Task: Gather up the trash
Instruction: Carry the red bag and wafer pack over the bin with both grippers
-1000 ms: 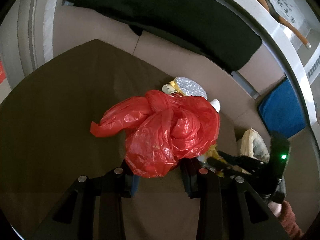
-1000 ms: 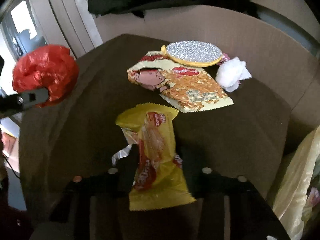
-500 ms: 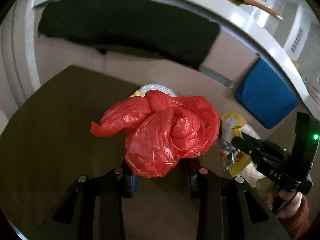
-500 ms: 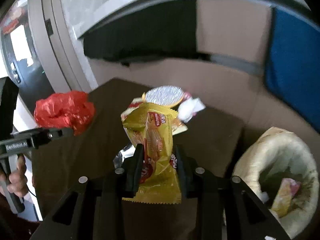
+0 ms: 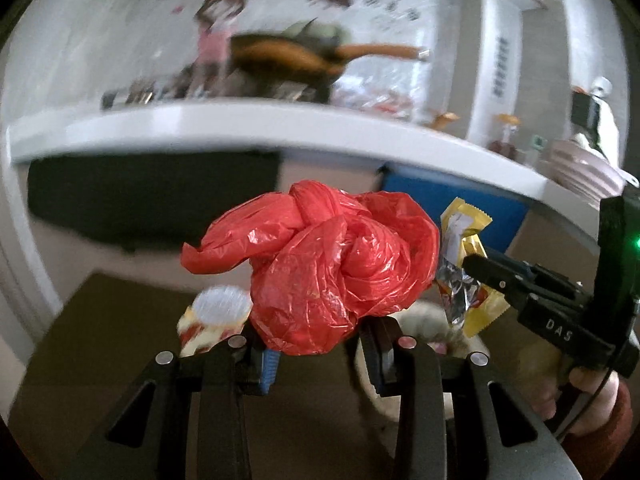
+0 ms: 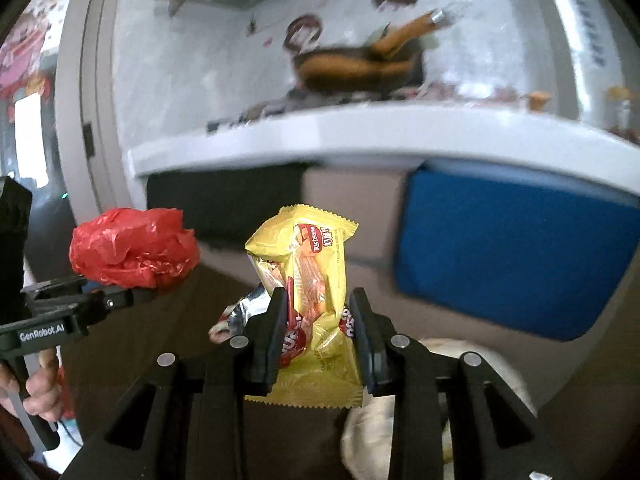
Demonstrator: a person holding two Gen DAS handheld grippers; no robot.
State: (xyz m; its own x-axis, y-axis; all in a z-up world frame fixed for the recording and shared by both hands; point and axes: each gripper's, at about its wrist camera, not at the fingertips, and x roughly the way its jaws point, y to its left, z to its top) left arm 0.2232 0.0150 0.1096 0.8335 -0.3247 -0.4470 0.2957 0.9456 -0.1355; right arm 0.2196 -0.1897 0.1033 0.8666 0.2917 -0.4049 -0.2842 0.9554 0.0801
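Both grippers are loaded and held above the brown table (image 5: 92, 344). The left gripper (image 5: 316, 354) stands partly open but clamped on a crumpled red plastic bag (image 5: 320, 264), pinched low so the bulk balloons above the pads. The right gripper (image 6: 318, 336), jaws nearly closed, squeezes a yellow snack wrapper (image 6: 308, 280) at its lower half, the wrapper standing upright. Step in hand, as I judge it: carry both pieces to the bag-lined bin (image 6: 472, 364), whose pale rim shows just below and right of the right gripper. To do it well: keep both grips firm, bring each gripper over the bin mouth before opening, and release one at a time so the two do not collide; the bag is light and springy and may cling to a pad. The left view alone shows trash left on the table, a round foil lid (image 5: 222, 302) over a printed wrapper, and the torn foil side of the yellow wrapper. The right view alone shows the wrapper's printed face and the blue panel (image 6: 512, 256) in full.
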